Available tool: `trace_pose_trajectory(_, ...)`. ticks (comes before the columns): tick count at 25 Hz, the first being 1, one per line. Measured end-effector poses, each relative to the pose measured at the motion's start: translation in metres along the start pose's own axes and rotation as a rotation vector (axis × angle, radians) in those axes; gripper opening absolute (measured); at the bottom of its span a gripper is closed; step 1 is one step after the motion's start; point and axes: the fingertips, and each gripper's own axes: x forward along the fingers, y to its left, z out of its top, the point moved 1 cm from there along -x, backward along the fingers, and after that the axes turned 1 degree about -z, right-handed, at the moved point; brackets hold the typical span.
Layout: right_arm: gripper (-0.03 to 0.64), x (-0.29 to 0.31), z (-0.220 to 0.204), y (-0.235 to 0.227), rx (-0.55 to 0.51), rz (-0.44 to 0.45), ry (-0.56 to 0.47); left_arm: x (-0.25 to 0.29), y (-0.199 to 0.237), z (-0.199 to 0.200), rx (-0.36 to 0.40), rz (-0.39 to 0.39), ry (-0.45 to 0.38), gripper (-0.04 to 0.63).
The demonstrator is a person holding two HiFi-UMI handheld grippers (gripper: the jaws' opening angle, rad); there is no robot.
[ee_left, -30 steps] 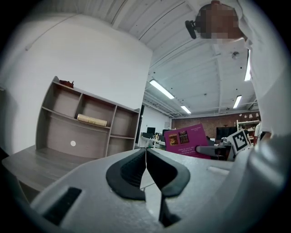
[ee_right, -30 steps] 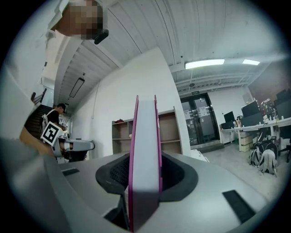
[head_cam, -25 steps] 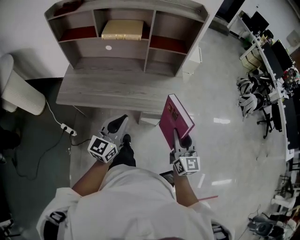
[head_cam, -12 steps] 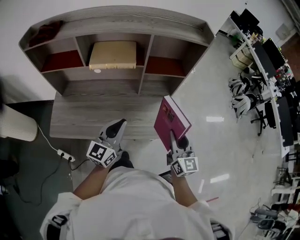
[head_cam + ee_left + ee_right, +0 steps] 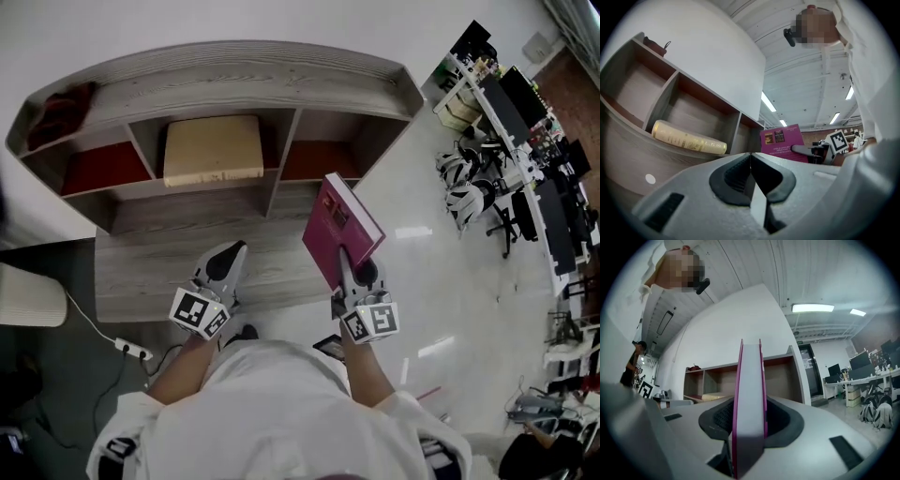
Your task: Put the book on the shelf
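Shelf (image 5: pixel 234 80): big grey wood unit at the back of the table, against the white wall. Three open spaces in a row, with more open room under them. No pink book in any of them yet.
Table (image 5: pixel 159 277): grey wood top in front of the shelf, bare where it shows. Lies between the person and the shelf.
Right space (image 5: pixel 323 157): red floor, looks free. Closest to the pink book, so likely the best spot for it.
Tan book (image 5: pixel 212 148): lying flat in the middle space of the top row. Fills most of that space.
Book (image 5: pixel 339 225): pink and thin, held up on its edge in the air over the right front corner of the table. Near the shelf, but not touching it and not inside it.
Right gripper (image 5: pixel 347 267): jaws clamped on the bottom of the book, one on each cover, white page edge facing the gripper's camera.
Left gripper (image 5: pixel 232 253): jaws pressed together with nothing in them. Hanging over the front of the table, doing no work.
Dark red thing (image 5: pixel 58 111): small, on top of the shelf at the left end. Too blurry to name.
Left to do: the main part. Reach over the table, slide the book into a free space, then let go.
Done: book picked up and carried close to the shelf, judging by where it hangs.
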Motion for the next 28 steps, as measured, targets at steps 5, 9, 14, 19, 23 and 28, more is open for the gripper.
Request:
trace_pose_trajectory(5, 0.146, 0.049, 0.064, -0.026, 0.086, -0.056, -0.069, 0.033, 0.021, 0.033, -0.020, -0.016, -0.002, 0.020)
trace_pose_trajectory(9, 0.146, 0.064, 0.070, -0.033, 0.105, -0.071, -0.115, 0.029, 0.032, 0.014, -0.046, -0.010, -0.011, 0.018)
trace_pose_trajectory(14, 0.146, 0.077, 0.080, -0.049, 0.154, -0.093, -0.181, 0.031, 0.025, 0.004, -0.060, -0.014, -0.011, 0.020)
trace_pose_trajectory(19, 0.146, 0.086, 0.060, -0.063, 0.226, -0.088, -0.254, 0.032, 0.027, -0.011, -0.028, 0.005, -0.010, 0.020)
trace_pose_trajectory(23, 0.146, 0.087, 0.056, -0.068, 0.245, -0.047, -0.282, 0.041, 0.027, -0.010, -0.007, 0.036, -0.003, 0.018)
trace_pose_trajectory(28, 0.146, 0.089, 0.047, -0.075, 0.256, -0.001, -0.286, 0.056, 0.020, -0.013, 0.009, 0.051, 0.013, 0.020)
